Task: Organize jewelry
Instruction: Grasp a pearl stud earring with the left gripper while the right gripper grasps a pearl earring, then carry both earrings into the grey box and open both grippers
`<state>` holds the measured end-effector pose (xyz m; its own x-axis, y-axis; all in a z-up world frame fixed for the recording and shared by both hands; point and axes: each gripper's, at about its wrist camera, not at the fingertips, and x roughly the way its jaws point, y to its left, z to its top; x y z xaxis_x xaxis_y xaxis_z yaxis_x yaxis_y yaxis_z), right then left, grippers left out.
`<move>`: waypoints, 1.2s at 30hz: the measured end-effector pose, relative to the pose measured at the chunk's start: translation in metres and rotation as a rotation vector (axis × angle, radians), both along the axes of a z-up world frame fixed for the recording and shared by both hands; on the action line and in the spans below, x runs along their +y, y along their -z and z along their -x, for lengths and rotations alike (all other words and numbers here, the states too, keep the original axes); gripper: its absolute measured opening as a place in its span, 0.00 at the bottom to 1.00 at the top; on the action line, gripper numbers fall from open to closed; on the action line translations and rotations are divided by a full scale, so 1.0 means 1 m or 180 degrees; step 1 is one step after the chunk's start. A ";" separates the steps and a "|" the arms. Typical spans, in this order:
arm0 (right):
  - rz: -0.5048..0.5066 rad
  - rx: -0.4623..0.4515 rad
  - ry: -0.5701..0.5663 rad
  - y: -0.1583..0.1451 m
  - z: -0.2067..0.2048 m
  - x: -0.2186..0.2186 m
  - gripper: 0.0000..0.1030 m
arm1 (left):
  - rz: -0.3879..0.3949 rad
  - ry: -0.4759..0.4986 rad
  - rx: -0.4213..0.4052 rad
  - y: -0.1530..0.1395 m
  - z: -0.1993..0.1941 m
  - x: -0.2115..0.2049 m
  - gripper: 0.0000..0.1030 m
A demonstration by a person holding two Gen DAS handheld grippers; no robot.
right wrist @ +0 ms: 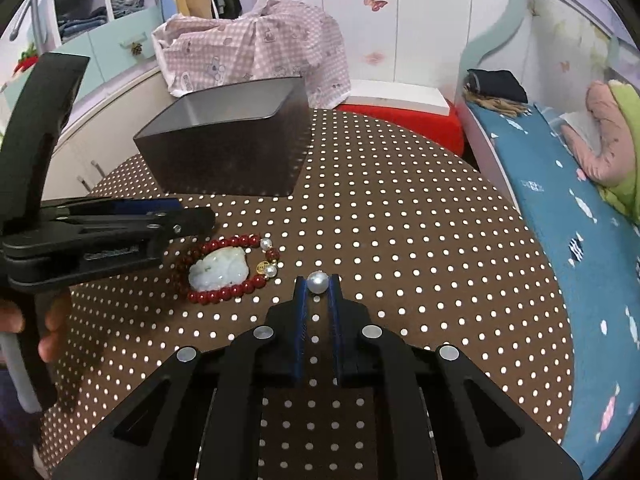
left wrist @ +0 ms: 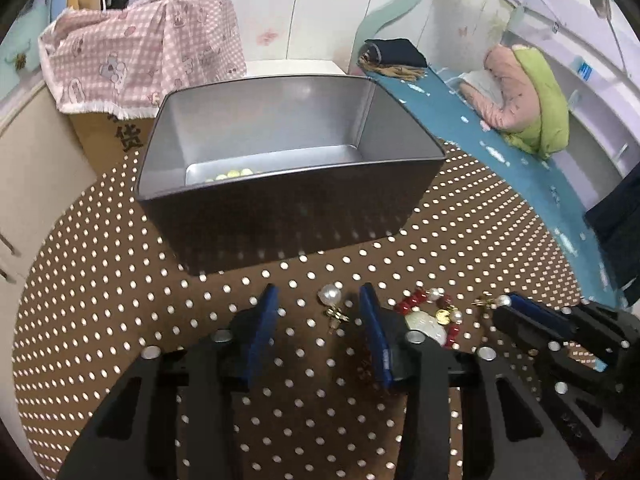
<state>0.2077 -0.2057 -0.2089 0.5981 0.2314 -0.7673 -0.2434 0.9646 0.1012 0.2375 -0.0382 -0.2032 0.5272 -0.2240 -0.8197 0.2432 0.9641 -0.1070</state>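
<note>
The tabletop (right wrist: 400,208) is round, covered in brown cloth with white dots. Toward its far left edge stands an open grey tin (left wrist: 288,184), empty but for a few pale yellow-green beads (left wrist: 234,174) on its floor by the near wall.

Nearer the front edge, the left claw (left wrist: 318,316) points down at the cloth with its blue pads (left wrist: 264,328) apart. Between them, touching neither, lies a pearl earring (left wrist: 330,298) with a small gold fitting. No earlier view shows how those pads moved; they stand partly open, holding nothing. In the right wrist view a hand (right wrist: 48,332) grips this claw's handle at the left rim.

Just right of the left claw lies a red bead bracelet (right wrist: 228,268), flat on the cloth. It carries a pale jade pendant (right wrist: 218,268) inside its loop, with a gold charm (right wrist: 261,268) and small pearls (right wrist: 269,258) along its right side.

Right of the bracelet, close to it but apart, the right claw (right wrist: 318,286) is closed almost fully on a second pearl earring (right wrist: 318,282), the pearl pinched at the tips of its pads, low over the cloth.

Beyond the right edge of the tabletop runs a bed (right wrist: 560,208) with a blue sheet.
</note>
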 end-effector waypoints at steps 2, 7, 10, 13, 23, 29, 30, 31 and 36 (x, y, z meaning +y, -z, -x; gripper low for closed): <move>-0.0015 0.0005 0.0006 0.000 -0.001 -0.001 0.11 | -0.0158 0.0024 -0.0040 0.000 -0.001 -0.005 0.26; -0.0058 0.0004 0.0010 -0.001 -0.002 -0.001 0.11 | -0.0238 0.0026 -0.0089 0.000 -0.001 -0.002 0.09; -0.0073 -0.0020 0.0006 -0.004 -0.003 0.001 0.11 | -0.0068 0.0037 -0.0024 -0.001 -0.003 0.007 0.09; -0.0091 -0.0059 -0.0005 -0.011 -0.004 0.004 0.11 | 0.0107 0.0046 0.0010 -0.006 0.000 0.020 0.09; -0.0111 -0.0294 -0.0088 -0.052 -0.014 0.024 0.11 | 0.0725 0.0096 -0.0059 -0.050 0.016 0.051 0.09; -0.0184 -0.0400 -0.0142 -0.079 -0.037 0.038 0.11 | 0.0910 0.0119 -0.0126 -0.075 0.009 0.059 0.09; -0.0194 -0.0413 -0.0150 -0.082 -0.043 0.041 0.11 | 0.0920 0.0108 -0.0137 -0.078 0.006 0.060 0.09; -0.0201 -0.0419 -0.0159 -0.085 -0.046 0.043 0.11 | 0.0924 0.0099 -0.0146 -0.081 0.003 0.061 0.09; -0.0255 -0.0420 -0.0201 -0.093 -0.070 0.058 0.11 | 0.0926 0.0034 -0.0166 -0.090 -0.020 0.064 0.09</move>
<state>0.2775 -0.1473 -0.1158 0.6747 0.3289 -0.6607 -0.3195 0.9372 0.1403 0.2572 0.0256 -0.1133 0.5634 -0.4514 -0.6920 0.2655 0.8920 -0.3657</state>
